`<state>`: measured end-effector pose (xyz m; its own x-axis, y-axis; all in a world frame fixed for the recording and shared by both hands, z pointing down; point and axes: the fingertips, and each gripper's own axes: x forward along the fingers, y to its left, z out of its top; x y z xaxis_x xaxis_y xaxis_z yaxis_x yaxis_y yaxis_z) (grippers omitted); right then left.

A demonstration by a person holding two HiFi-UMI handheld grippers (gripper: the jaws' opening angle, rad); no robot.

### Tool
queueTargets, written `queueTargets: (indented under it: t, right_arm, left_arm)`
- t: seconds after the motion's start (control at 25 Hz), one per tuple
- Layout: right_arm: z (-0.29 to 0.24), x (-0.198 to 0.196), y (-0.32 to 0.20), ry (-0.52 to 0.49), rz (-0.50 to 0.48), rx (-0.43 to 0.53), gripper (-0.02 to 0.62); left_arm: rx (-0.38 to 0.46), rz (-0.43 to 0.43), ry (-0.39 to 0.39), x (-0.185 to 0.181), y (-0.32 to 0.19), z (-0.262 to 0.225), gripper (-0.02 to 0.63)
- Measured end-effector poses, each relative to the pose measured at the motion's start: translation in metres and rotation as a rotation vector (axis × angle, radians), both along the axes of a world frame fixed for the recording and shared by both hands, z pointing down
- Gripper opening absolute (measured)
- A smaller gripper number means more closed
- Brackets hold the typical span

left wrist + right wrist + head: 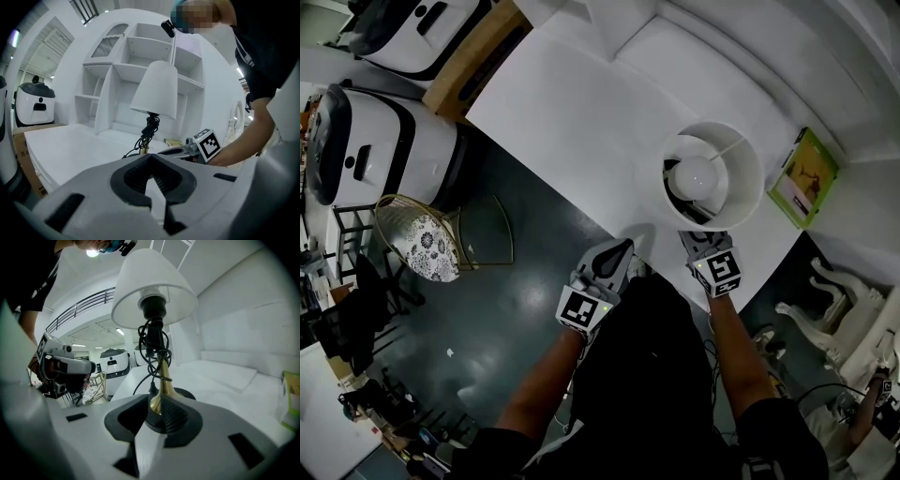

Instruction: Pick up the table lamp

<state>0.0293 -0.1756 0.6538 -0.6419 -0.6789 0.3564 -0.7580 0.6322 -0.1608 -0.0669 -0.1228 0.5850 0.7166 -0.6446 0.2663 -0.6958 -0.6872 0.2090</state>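
- White machine bodies (384, 150) are being seen at far left on the dark floor, with a gold wire stool (422, 246) just below them in the head view.
- White table (572, 122) is being seen running diagonally across the head view. Both grippers are being held at its near edge.
- Left gripper (622, 248) (151, 155): its jaws are being pressed tip to tip with nothing between them. It is being held beside the lamp, apart from it.
- Table lamp (712, 178) (157, 91) (150, 282) is being shown upright on the right part of the table, with the white shade on top and the black base (187, 393) flat on the surface. A white shelf unit (140, 70) is being seen behind it in the left gripper view.
- Black cord (152, 341) is being seen bundled around the brass stem (162, 376) just under the shade.
- Right gripper (694, 236) (157, 408) is being held under the shade's near rim. Its jaws are being closed narrow on the flared foot of the brass stem, one pad on each side, touching it.
- Green booklet (804, 178) is being seen lying on the table to the right of the lamp, well apart from both grippers.
- White carved furniture (839, 305) is being seen on the floor at far right, off the table.
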Motion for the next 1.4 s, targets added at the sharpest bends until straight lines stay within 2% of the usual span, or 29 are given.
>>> queueTargets:
  t: [0.24,0.56,0.8,1.12,1.24,1.4]
  right_arm:
    - [0.001,-0.004,-0.015,0.006,-0.012,0.013,0.079]
    - [0.005,-0.001,-0.029,0.021,0.010,0.011,0.098]
    - [0.009,-0.005,-0.037,0.033,0.010,0.009,0.115]
    - [-0.005,-0.012,-0.053,0.053,-0.001,0.052,0.120]
    - [-0.006,-0.018,-0.060,0.059,-0.017,0.059,0.121]
    - [-0.005,-0.024,-0.065,0.062,-0.024,0.063,0.121]
  left_arm:
    - [-0.028,-0.015,0.020,-0.002,-0.001,0.002,0.018]
    - [-0.025,-0.051,0.031,-0.010,-0.015,-0.003,0.018]
    - [-0.011,-0.034,0.004,-0.010,-0.015,0.003,0.018]
    - [-0.016,-0.018,-0.013,-0.009,-0.014,0.005,0.018]
    - [0.006,-0.005,-0.022,-0.009,-0.015,0.008,0.018]
    - [-0.011,-0.021,-0.009,-0.009,-0.017,0.004,0.018]
